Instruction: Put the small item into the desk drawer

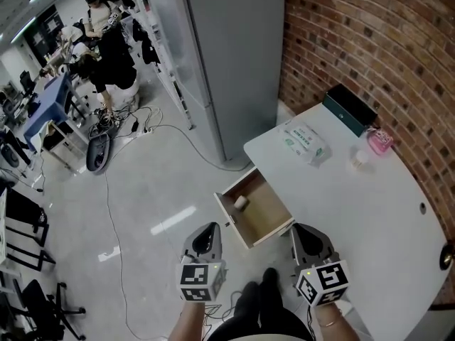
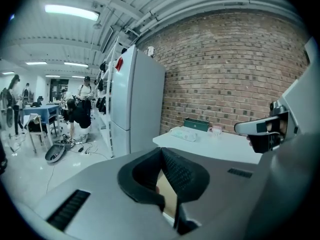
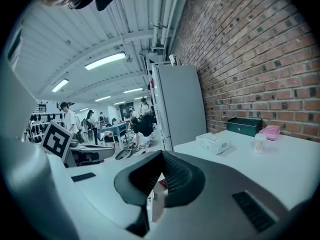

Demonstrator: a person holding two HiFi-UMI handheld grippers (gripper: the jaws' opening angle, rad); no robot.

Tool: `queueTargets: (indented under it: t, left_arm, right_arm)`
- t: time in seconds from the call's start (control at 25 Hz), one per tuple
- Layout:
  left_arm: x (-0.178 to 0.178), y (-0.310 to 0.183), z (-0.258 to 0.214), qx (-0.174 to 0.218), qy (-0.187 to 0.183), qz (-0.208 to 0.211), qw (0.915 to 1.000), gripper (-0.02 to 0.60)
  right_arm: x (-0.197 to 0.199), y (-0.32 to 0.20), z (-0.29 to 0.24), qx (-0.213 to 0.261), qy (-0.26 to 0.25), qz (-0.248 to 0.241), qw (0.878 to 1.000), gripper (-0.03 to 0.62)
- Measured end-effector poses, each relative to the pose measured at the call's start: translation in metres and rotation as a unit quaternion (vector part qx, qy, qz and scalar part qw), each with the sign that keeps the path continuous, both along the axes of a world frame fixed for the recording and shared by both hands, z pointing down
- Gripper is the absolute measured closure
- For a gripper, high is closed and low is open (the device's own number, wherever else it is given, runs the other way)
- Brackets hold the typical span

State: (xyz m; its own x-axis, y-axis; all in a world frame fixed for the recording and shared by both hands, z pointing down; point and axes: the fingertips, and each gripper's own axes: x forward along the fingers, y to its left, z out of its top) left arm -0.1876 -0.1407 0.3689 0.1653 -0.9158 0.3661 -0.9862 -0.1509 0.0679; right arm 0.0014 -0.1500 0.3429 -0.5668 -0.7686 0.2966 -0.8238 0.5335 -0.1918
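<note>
The wooden desk drawer [image 1: 269, 212] stands pulled out from the white desk's [image 1: 370, 212] left edge. A small pale item [image 1: 241, 202] lies inside it, near its far left corner. My left gripper [image 1: 207, 233] hangs over the floor just left of the drawer's front, its jaws shut with nothing between them [image 2: 161, 151]. My right gripper [image 1: 307, 234] sits at the drawer's near right corner, over the desk edge. Its jaws also meet at the tips, empty [image 3: 161, 156]. Neither gripper touches the item.
On the desk's far side lie a tissue pack [image 1: 306, 142], a dark green box [image 1: 350, 109], a pink container [image 1: 379, 141] and a small white cup [image 1: 360, 159]. A tall grey cabinet [image 1: 227, 55] stands behind the drawer. Cables [image 1: 163, 130] run across the floor; people stand far left.
</note>
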Motion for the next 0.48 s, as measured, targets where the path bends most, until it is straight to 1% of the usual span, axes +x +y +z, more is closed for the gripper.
queueTargets:
  t: [0.08, 0.2, 0.32, 0.48]
  left_arm:
    - [-0.003, 0.003, -0.005, -0.002, 0.003, -0.003, 1.0, 0.561]
    - [-0.008, 0.005, -0.004, 0.007, 0.006, -0.008, 0.9999, 0.561]
    - [-0.005, 0.006, -0.005, -0.009, 0.017, -0.008, 0.9998, 0.56]
    - [-0.013, 0.007, 0.003, 0.0, 0.011, -0.01, 0.9999, 0.56]
  right_arm:
    - [-0.001, 0.001, -0.004, 0.004, 0.001, -0.001, 1.0, 0.589]
    - [-0.004, 0.0, -0.007, 0.008, 0.0, -0.003, 1.0, 0.589]
    - [-0.006, 0.001, -0.003, 0.009, 0.003, -0.006, 1.0, 0.589]
    - [-0.011, 0.003, -0.001, 0.004, 0.008, -0.011, 1.0, 0.589]
